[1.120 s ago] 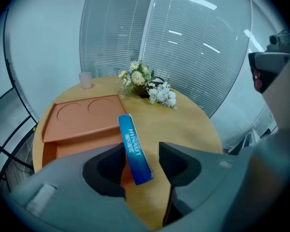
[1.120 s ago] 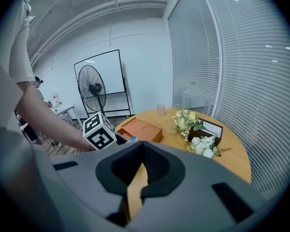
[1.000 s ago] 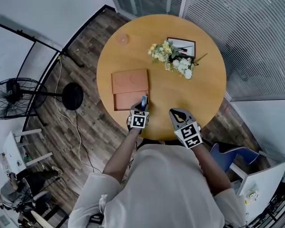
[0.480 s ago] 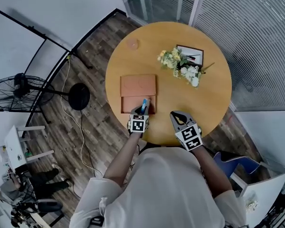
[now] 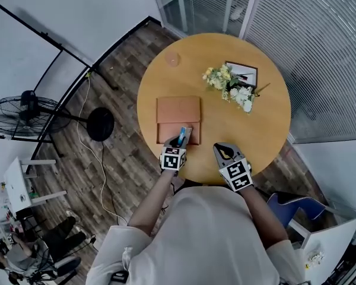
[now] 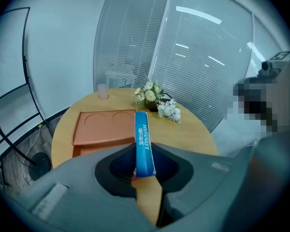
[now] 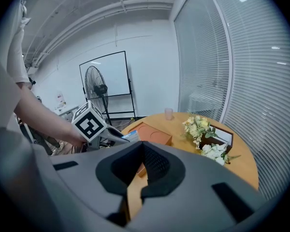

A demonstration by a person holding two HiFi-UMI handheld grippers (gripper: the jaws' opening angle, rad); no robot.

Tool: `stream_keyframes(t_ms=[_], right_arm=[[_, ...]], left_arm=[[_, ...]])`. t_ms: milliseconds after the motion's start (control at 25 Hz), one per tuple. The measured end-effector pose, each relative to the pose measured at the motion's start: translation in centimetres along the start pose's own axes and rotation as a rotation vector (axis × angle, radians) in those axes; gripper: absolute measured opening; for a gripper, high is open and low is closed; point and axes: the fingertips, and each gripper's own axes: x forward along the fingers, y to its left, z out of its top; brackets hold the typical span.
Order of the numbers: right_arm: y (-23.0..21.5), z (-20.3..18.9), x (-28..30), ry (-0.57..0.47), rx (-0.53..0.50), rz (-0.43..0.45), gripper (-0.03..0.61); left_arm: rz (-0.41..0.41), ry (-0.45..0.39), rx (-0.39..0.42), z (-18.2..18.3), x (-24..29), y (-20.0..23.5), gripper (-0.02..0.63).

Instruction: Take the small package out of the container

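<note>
The left hand-held gripper (image 6: 145, 164) had tightened its jaws onto the blue small package (image 6: 143, 132), which now stood raised above the front edge of the orange container (image 5: 178, 110). Extraction looked nearly done. The right hand-held gripper (image 7: 143, 149) hovered closed and empty over the worktop (image 5: 258, 120).
</note>
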Motion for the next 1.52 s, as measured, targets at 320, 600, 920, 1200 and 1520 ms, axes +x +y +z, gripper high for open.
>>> stream_keyframes(t_ms=[320,600,920,1200,1520], right_arm=[[1.0,0.8,-0.1,-0.007,-0.002,-0.053,0.003],[1.0,1.0,-1.8,-0.031,0.045,-0.127,0.003],[0.0,0.7,-3.6,-0.059,0.072,-0.148,0.003],[0.0,1.5,-6.3,-0.090,0.015,-0.094,0.003],[-0.7,-0.4,-12.5,-0.113,0.012,-0.046,0.003]], left_arm=[[-0.092,-0.042,0.011,0.6,-2.9,-0.1,0.080],[-0.132,-0.077,0.023,0.5,-5.5,0.1,0.080],[-0.144,-0.164,0.014,3.0,-8.4,-1.2,0.080],[-0.091,-0.220,-0.053,3.7,-11.5,-3.5,0.080],[-0.031,-0.287,-0.109,2.7,-14.4,-9.0,0.080]])
